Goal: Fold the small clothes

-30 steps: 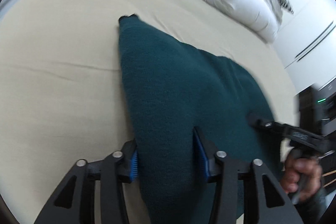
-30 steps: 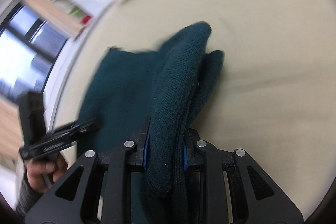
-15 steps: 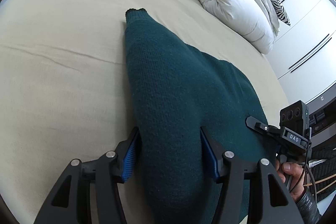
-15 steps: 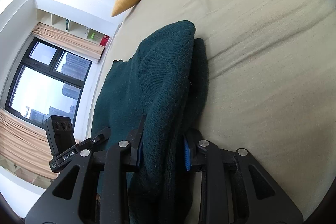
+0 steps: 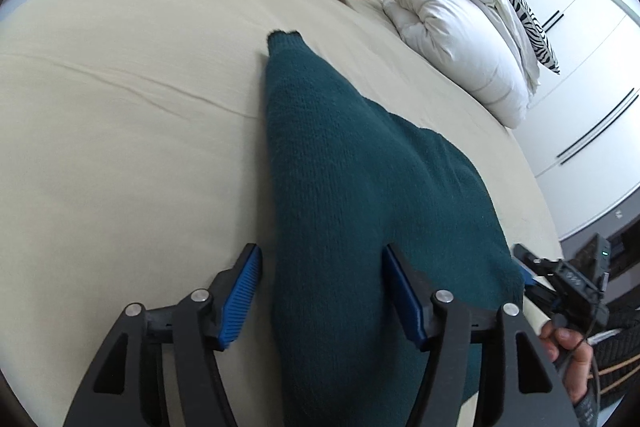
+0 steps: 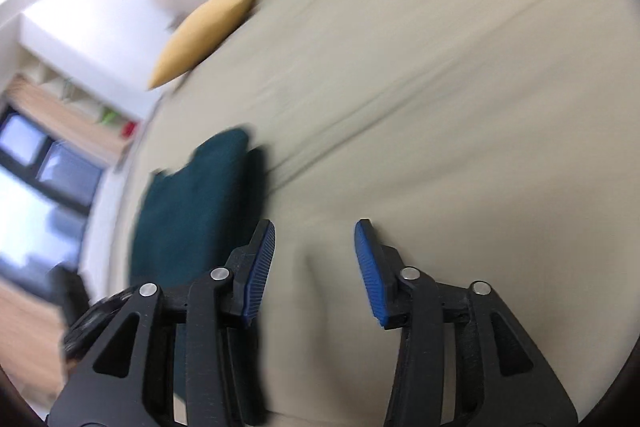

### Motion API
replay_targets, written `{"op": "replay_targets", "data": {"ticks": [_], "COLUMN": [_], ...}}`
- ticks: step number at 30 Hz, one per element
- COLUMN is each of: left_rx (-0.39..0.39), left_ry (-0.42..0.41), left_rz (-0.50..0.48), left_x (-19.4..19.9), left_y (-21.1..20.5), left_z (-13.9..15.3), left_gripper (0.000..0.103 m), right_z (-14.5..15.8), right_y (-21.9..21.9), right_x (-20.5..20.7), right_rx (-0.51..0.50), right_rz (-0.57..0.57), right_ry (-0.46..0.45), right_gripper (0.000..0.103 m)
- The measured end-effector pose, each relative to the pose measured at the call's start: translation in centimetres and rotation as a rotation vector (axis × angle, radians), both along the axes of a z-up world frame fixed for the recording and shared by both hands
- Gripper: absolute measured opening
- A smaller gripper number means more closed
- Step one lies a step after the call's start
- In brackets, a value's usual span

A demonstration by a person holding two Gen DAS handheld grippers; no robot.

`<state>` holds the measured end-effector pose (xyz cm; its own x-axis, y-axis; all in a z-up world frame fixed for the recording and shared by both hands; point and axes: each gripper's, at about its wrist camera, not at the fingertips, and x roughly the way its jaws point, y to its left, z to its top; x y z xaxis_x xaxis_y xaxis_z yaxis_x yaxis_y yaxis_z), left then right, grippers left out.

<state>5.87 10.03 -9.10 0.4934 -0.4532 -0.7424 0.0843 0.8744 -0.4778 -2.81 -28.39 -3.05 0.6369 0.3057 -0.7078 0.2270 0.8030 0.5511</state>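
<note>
The beige bed (image 5: 120,147) held the teal sweater (image 5: 352,195), folded lengthwise. My left gripper (image 5: 322,291) straddled its near end, jaws opening, pads off the knit. My right gripper (image 6: 314,267) was opening too — empty, over bare sheet just beside the sweater.

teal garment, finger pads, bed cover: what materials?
Teal garment: knitted, wool-like, matte; stitch rows and fuzz show. Blue finger pads: probably rubber or soft plastic, ribbed. Beige bed cover: smooth woven cloth, matte, lightly creased.
</note>
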Motion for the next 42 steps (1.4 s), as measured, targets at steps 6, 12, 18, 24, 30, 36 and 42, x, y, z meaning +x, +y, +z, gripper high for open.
{"op": "replay_targets", "data": {"ticks": [6,12,18,24,30,36,42], "left_rx": [0.114,0.309,0.488,0.476,0.482,0.49,0.494], "left_ry": [-0.105,-0.347,-0.632,-0.667,-0.557,-0.446,-0.355], "left_rz": [0.065,0.2,0.312,0.337,0.318,0.278,0.241], "left_x": [-3.9,-8.8,-14.5,-16.6,-15.3,-13.0,-11.7], "left_y": [1.2,1.6,-0.6,-1.5,-1.6,-1.6,-1.8], "left_z": [3.5,10.5,17.2,19.9,18.1,15.3,12.4], "left_gripper": [0.084,0.103,0.103,0.103,0.103,0.103,0.103], "right_z": [4.6,11.7,17.6,21.6,23.9,22.8,19.0], "right_y": [0.5,6.3,10.4,11.9,12.5,13.2,14.0], "right_x": [-4.6,-8.2,-12.5,-15.0,-15.9,-14.5,-12.3], "right_rx": [-0.072,-0.329,-0.503,-0.533,-0.531,-0.515,-0.558], "right_rz": [-0.09,-0.027,-0.09,-0.108,-0.065,-0.029,0.022], "right_ry": [-0.117,-0.302,-0.488,-0.552,-0.494,-0.364,-0.283], "right_gripper": [0.042,0.076,0.103,0.103,0.103,0.103,0.103]}}
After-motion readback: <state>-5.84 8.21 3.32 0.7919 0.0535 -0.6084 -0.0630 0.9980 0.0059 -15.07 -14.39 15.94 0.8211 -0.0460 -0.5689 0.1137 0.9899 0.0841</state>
